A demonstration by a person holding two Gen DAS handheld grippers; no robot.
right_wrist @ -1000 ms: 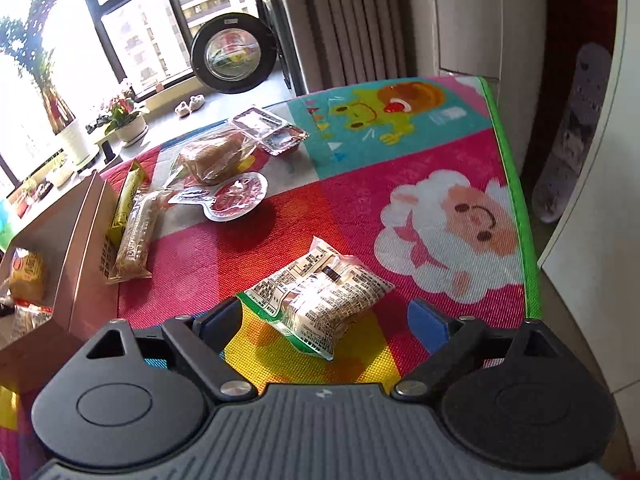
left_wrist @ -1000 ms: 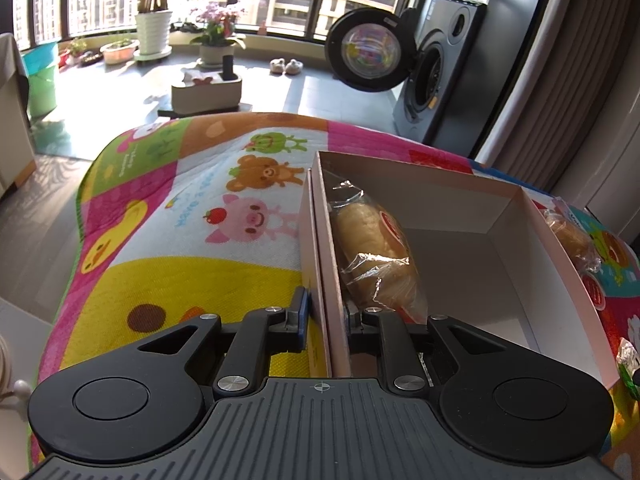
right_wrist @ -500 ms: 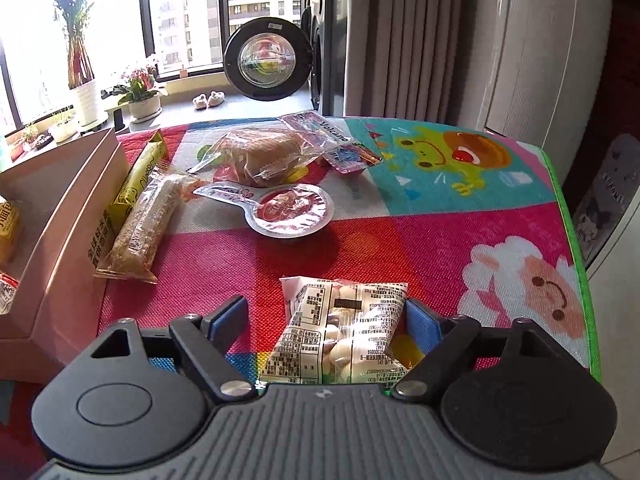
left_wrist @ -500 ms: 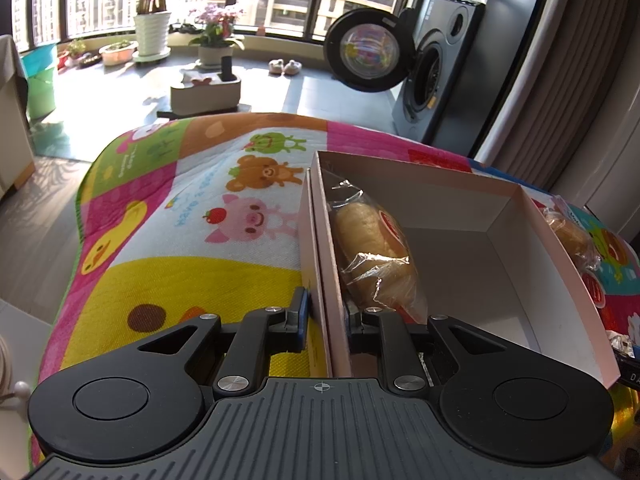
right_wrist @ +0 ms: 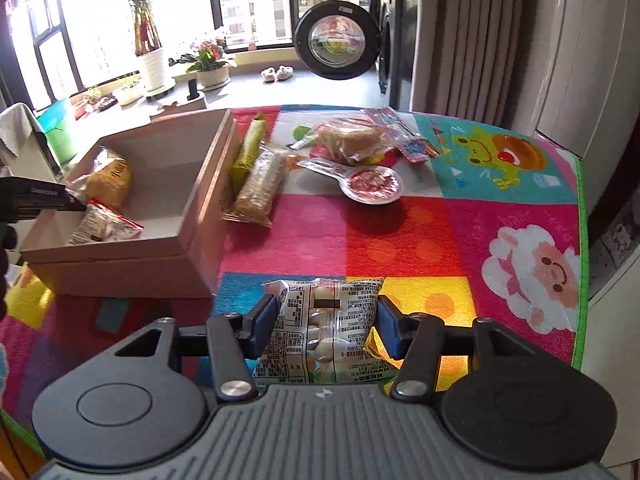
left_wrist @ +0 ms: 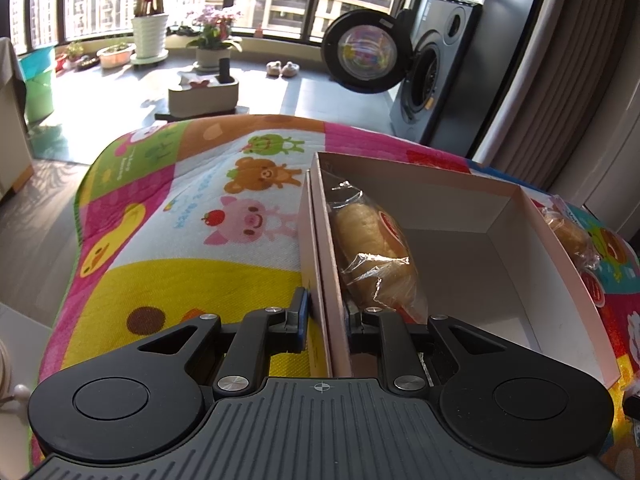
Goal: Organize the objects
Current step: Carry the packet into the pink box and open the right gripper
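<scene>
My left gripper (left_wrist: 325, 312) is shut on the near left wall of the cardboard box (left_wrist: 320, 248), one finger outside and one inside. A wrapped bread roll (left_wrist: 372, 252) lies in the box along that wall. In the right wrist view my right gripper (right_wrist: 326, 320) is shut on a clear snack packet (right_wrist: 328, 324) with a printed label, held above the mat. The box (right_wrist: 200, 208) stands to its left, with two wrapped snacks (right_wrist: 108, 176) inside. The left gripper's body (right_wrist: 36, 196) shows at that box's left edge.
Loose on the colourful cartoon mat (right_wrist: 460, 232) beyond the box lie a yellow stick pack (right_wrist: 248, 148), a long wafer pack (right_wrist: 260, 188), a bagged bread (right_wrist: 352, 140) and a foil-lidded cup (right_wrist: 372, 184). The table's right edge (right_wrist: 582, 240) drops off near a wall.
My right gripper has closed on the snack packet, lifted it and swung left toward the box. The left gripper has stayed clamped on the box wall.
</scene>
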